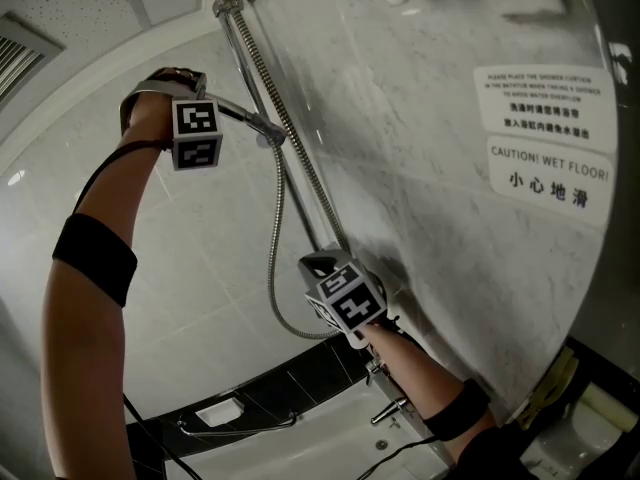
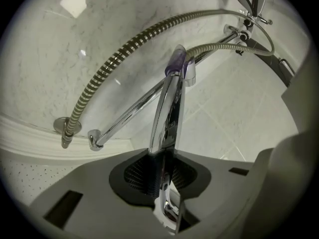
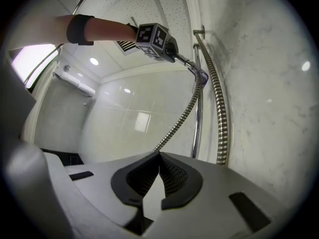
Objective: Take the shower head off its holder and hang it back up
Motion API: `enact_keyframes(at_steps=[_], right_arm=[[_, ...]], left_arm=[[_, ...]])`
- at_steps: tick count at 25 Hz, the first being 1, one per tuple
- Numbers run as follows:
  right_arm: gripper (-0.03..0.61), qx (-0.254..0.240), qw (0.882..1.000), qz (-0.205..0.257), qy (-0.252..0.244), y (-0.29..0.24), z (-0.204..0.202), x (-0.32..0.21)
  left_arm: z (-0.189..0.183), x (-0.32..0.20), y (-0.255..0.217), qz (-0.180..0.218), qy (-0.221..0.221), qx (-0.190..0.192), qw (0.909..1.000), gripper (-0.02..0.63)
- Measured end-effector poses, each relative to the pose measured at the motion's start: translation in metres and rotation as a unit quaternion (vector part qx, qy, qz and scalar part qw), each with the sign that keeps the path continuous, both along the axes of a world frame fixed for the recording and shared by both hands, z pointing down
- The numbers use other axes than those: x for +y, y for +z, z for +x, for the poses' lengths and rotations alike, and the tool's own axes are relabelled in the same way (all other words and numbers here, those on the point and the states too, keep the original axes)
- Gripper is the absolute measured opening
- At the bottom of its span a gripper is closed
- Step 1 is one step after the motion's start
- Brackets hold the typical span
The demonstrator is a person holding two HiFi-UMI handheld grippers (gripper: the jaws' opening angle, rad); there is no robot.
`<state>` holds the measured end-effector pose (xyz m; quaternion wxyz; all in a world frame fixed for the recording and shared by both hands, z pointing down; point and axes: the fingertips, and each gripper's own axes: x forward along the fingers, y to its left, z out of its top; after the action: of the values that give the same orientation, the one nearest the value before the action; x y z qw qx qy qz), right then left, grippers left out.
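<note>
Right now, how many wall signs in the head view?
2. Upper sign at the view's right; caution sign directly below it. Others may sit out of frame.

— The shower head [image 2: 168,108]?
— Slim chrome handle, mirror-bright, pinched low down in the left gripper [image 2: 163,158]; slanting up toward 12 o'clock in the left gripper view.
— Far end?
— Meeting the holder [image 2: 178,63] at 12 o'clock of the handle; seated or merely touching, hard to tell.
— The holder itself?
— Small, translucent, faintly purple, fixed on the chrome rail [image 2: 127,115]; at 11 o'clock in the head view.
— The hose [image 2: 219,45]?
— Ribbed metal, leaving the holder end toward 3 o'clock; in the head view, sagging in a loop toward 6.
</note>
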<state>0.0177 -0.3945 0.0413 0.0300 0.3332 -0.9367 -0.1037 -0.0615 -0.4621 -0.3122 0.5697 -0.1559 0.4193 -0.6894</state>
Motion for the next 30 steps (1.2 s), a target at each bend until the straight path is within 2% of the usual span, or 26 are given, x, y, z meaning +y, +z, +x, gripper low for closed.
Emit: enact_keyframes(at_steps=[5, 7, 10, 17, 22, 27, 28, 30], right_arm=[[0.023, -0.002, 1.000, -0.001, -0.007, 0.000, -0.005, 0.005], [0.023, -0.001, 1.000, -0.001, -0.008, 0.001, -0.006, 0.007], [0.023, -0.001, 1.000, -0.003, -0.007, 0.003, -0.005, 0.006], [0.023, 0.002, 1.000, -0.009, -0.003, 0.010, -0.006, 0.010], [0.023, -0.004, 1.000, -0.019, 0.004, 0.019, -0.003, 0.012], [0.023, -0.003, 0.999, -0.032, 0.009, 0.035, -0.005, 0.017], [0.023, -0.002, 0.999, -0.036, 0.009, 0.039, -0.006, 0.019], [0.023, 0.000, 0.999, -0.044, 0.009, 0.049, -0.009, 0.023]], left_arm=[[0.003, 0.004, 0.001, 0.021, 0.020, 0.000, 0.9996, 0.091], [0.008, 0.005, 0.001, 0.031, 0.037, -0.006, 0.9988, 0.128], [0.017, 0.005, 0.010, 0.024, 0.052, -0.013, 0.9983, 0.209], [0.021, 0.018, 0.023, 0.011, 0.065, 0.005, 0.9978, 0.238], [0.034, 0.049, 0.030, 0.017, 0.099, 0.030, 0.9945, 0.238], [0.026, 0.078, 0.042, 0.027, 0.134, 0.058, 0.9890, 0.235], [0.022, 0.086, 0.047, 0.031, 0.143, 0.066, 0.9870, 0.208], [0.008, 0.101, 0.060, 0.038, 0.161, 0.084, 0.9826, 0.111]])
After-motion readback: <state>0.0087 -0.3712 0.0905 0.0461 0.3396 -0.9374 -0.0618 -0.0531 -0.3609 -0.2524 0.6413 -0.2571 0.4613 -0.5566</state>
